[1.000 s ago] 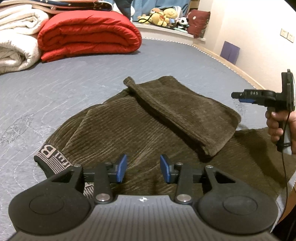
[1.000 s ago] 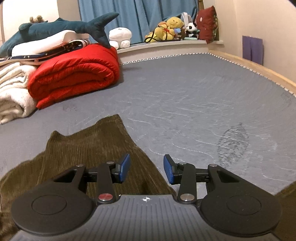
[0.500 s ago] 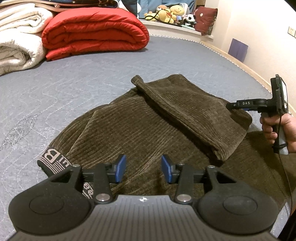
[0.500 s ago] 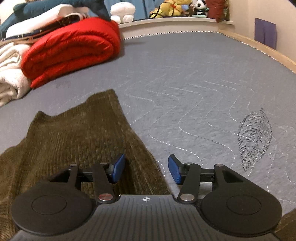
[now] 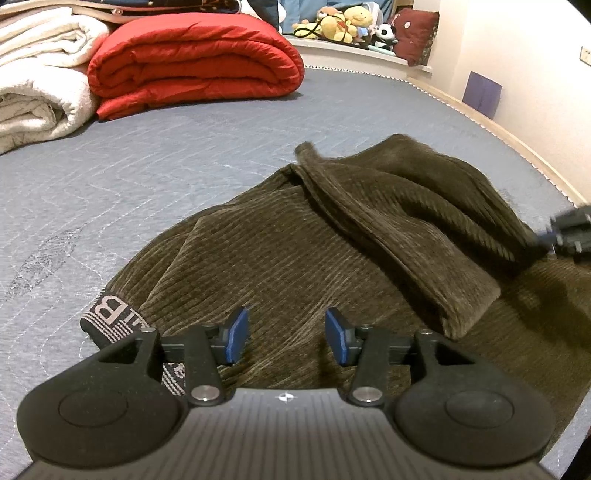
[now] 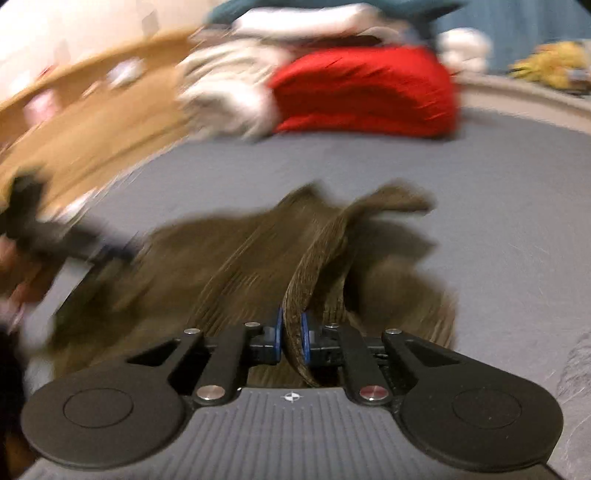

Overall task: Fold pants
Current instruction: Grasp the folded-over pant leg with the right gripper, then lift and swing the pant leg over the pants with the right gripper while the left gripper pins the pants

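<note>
Grey quilted bedding (image 5: 184, 155) fills both views, with a folded red duvet (image 5: 195, 62) and a pale rolled blanket (image 5: 37, 92) well beyond our working patch, and soft toys (image 5: 347, 22) on the ledge at the far end. On it lie the brown corduroy pants (image 5: 288, 251), their printed waistband (image 5: 110, 314) at the near left of the left-wrist view, just beside our left gripper (image 5: 283, 339), and a doubled-over leg running away up and to the right. Our left gripper hangs over the waist end with its blue pads spread and nothing between them; its jaws have just been opening a little further. Our right gripper (image 6: 291, 334) has just been closing, and its pads now pinch a strip of the leg fabric, which rises as a ridge straight ahead of it in the blurred right-wrist view. In the left-wrist view we see the right gripper only as a dark smear at the right edge, touching the far end of that leg. So the long axis of the pants runs from the waistband under our left hand out to the leg end in our right. We judge that the coming fold turns on carrying the pinched leg end along that axis toward the waistband, with the left gripper nearest the waist to steady it.
</note>
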`<action>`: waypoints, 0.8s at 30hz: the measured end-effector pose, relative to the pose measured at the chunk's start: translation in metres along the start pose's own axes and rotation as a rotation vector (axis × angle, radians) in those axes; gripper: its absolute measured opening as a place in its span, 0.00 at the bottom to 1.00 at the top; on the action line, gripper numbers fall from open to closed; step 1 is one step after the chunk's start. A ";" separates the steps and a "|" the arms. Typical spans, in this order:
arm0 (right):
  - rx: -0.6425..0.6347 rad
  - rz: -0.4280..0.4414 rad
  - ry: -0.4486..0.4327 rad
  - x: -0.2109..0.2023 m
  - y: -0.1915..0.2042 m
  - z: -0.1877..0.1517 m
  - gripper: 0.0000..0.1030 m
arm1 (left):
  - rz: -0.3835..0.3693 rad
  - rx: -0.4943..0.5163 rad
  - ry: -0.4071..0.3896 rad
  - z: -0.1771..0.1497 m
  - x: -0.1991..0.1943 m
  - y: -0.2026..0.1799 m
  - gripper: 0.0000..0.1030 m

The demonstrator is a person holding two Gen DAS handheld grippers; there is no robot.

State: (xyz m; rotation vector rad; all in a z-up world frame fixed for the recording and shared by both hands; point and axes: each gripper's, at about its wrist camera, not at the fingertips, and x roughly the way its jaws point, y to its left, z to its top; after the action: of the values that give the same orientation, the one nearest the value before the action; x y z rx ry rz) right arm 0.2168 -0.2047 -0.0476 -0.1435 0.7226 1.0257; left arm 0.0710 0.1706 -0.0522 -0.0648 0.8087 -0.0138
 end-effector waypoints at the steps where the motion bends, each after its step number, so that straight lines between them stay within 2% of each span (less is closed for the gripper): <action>1: -0.007 0.007 0.038 0.000 0.001 -0.006 0.11 | 0.001 -0.002 0.001 0.000 0.001 0.000 0.51; 3: 0.015 -0.022 0.071 0.004 -0.003 -0.012 0.15 | 0.004 -0.004 0.002 0.001 0.002 -0.001 0.52; 4: 0.033 -0.035 0.063 0.005 -0.005 -0.011 0.15 | 0.005 -0.004 0.001 0.002 0.002 -0.001 0.52; 5: 0.061 -0.049 0.039 0.006 -0.010 -0.008 0.22 | 0.004 -0.002 0.000 0.002 0.002 -0.003 0.53; 6: 0.105 -0.057 0.007 0.007 -0.016 -0.003 0.46 | 0.003 0.000 0.000 0.002 0.002 -0.005 0.54; 7: 0.150 -0.060 -0.023 0.009 -0.022 0.000 0.60 | 0.004 0.004 0.001 0.003 0.002 -0.006 0.55; 8: 0.206 -0.067 -0.060 0.012 -0.029 0.005 0.81 | 0.005 0.007 0.002 0.003 0.003 -0.007 0.56; 9: 0.245 -0.070 -0.080 0.015 -0.032 0.006 0.82 | 0.007 0.009 0.003 0.003 0.003 -0.009 0.56; 13: 0.420 -0.114 -0.092 0.045 -0.058 0.014 0.80 | 0.015 0.011 0.009 0.004 0.004 -0.013 0.57; 16: 0.500 -0.155 -0.078 0.065 -0.075 0.019 0.76 | 0.020 0.013 0.006 0.007 0.003 -0.014 0.57; 17: 0.513 -0.178 -0.071 0.071 -0.077 0.021 0.70 | 0.022 0.013 0.003 0.008 0.002 -0.015 0.58; 18: 0.520 -0.195 -0.062 0.078 -0.078 0.021 0.59 | 0.023 0.015 0.000 0.009 0.002 -0.016 0.59; 19: 0.526 -0.204 -0.055 0.081 -0.078 0.022 0.52 | 0.023 0.017 -0.003 0.010 0.001 -0.016 0.59; 21: 0.514 -0.189 -0.049 0.085 -0.078 0.027 0.17 | 0.023 0.023 -0.004 0.011 0.002 -0.018 0.59; 24: 0.445 -0.156 -0.067 0.083 -0.069 0.037 0.08 | 0.024 0.023 0.000 0.014 0.007 -0.021 0.59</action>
State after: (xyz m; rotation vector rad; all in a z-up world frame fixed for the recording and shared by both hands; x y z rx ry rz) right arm 0.3171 -0.1642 -0.0847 0.2162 0.8475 0.6981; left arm 0.0859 0.1502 -0.0463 -0.0334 0.8089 -0.0005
